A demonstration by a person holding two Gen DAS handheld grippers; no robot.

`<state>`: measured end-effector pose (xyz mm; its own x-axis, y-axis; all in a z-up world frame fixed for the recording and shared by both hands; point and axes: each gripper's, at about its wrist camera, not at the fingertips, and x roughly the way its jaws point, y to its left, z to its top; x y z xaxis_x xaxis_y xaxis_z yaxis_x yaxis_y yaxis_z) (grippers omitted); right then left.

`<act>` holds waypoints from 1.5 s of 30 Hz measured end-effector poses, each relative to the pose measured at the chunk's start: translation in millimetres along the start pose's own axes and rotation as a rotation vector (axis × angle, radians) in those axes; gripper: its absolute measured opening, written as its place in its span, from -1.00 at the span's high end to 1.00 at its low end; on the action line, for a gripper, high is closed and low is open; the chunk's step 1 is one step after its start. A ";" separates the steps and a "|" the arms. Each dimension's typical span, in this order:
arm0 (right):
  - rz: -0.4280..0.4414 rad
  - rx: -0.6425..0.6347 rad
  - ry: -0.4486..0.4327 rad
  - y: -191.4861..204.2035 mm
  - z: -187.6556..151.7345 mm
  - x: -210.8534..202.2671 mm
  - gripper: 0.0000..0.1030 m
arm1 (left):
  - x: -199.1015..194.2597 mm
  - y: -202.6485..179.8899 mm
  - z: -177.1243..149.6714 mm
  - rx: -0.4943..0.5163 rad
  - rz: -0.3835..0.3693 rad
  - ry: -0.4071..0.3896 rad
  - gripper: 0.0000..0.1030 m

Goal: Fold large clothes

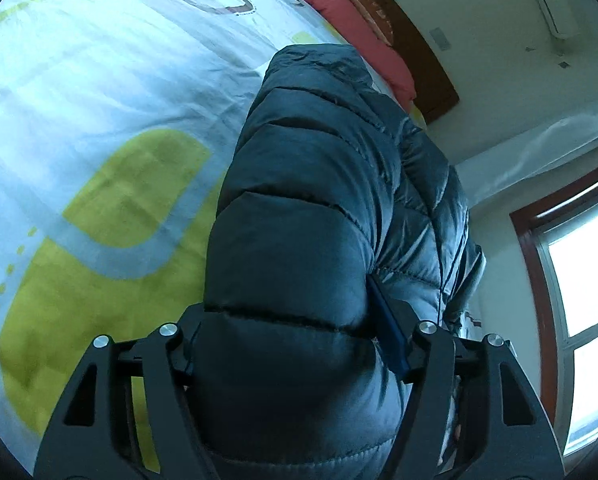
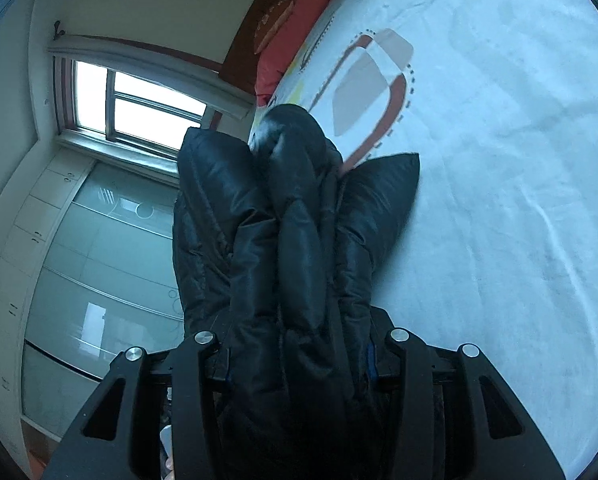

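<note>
Jacket (image 1: 299,220) hides jaws' tips; window (image 1: 579,280) perhaps cropped.

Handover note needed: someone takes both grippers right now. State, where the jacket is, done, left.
Left gripper: shut on a thick quilted section of the dark puffer jacket.
Right gripper: shut on bunched folds of the same jacket.
Jacket: gripped at both ends and held up over the patterned bedspread; whether any part rests on the bed cannot be told. Red pillow at the headboard end.
Done: jacket picked up with both grippers.
Left: lay it flat on the bed, then fold; no finished fold is visible yet.
</note>
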<state>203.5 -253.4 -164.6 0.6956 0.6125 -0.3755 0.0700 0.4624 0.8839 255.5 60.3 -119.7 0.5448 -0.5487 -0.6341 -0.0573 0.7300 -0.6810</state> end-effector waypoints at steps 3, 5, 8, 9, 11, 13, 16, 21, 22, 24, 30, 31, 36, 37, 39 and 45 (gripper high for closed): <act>-0.002 0.007 -0.003 -0.6 -2.2 -1.5 0.14 | 3.1 1.3 0.5 0.005 0.005 -0.004 -0.34; -0.010 0.000 -0.004 1.0 -5.1 -3.7 0.10 | 2.5 1.2 1.5 0.002 -0.004 0.001 -0.34; -0.052 -0.018 0.002 6.4 -3.9 -6.3 -0.14 | -2.2 3.9 2.7 -0.009 -0.029 0.007 -0.39; -0.076 -0.031 0.008 10.1 -3.9 -7.8 -0.24 | -7.1 7.0 1.6 -0.024 -0.049 0.018 -0.42; -0.132 -0.075 0.023 20.4 -3.1 -14.6 -0.36 | -13.6 8.1 4.4 -0.040 -0.060 0.040 -0.50; -0.170 -0.127 0.028 33.3 0.8 -23.5 -0.41 | -25.2 11.1 7.5 -0.032 -0.070 0.044 -0.57; -0.191 -0.147 0.017 43.1 14.4 -29.7 -0.48 | -37.6 11.9 19.9 0.004 -0.077 0.004 -0.73; -0.209 -0.129 -0.006 53.0 47.3 -17.9 -0.58 | -23.3 9.3 56.0 -0.008 -0.081 0.020 -0.79; -0.220 -0.118 0.003 51.9 51.2 -13.0 -0.58 | -17.4 8.4 61.3 -0.010 -0.066 0.025 -0.79; -0.230 -0.096 0.030 47.6 57.2 -0.6 -0.58 | -5.9 5.8 67.3 -0.007 -0.042 0.042 -0.79; -0.189 0.052 0.065 11.0 59.5 14.4 -0.17 | 24.0 3.5 71.9 -0.032 -0.009 0.090 -0.58; -0.184 0.052 0.067 7.8 58.3 14.9 -0.08 | 25.5 2.3 71.3 -0.025 0.001 0.089 -0.51; -0.141 0.072 0.041 -8.1 51.6 13.8 0.31 | 35.9 -13.1 65.4 0.049 0.079 0.052 -0.38; -0.128 0.077 0.034 -11.6 49.3 14.1 0.31 | 37.1 -13.6 64.4 0.058 0.086 0.045 -0.38; -0.097 0.101 0.025 -18.4 46.2 14.3 0.32 | 42.9 -9.7 64.2 0.055 0.078 0.046 -0.38; -0.072 0.102 0.035 -11.3 48.4 8.8 0.25 | 42.3 -9.5 71.8 0.050 0.054 0.081 -0.41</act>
<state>243.5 -284.2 -164.4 0.6610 0.6026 -0.4471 0.1926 0.4397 0.8773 339.1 59.5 -113.8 0.4727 -0.5376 -0.6983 -0.0419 0.7778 -0.6272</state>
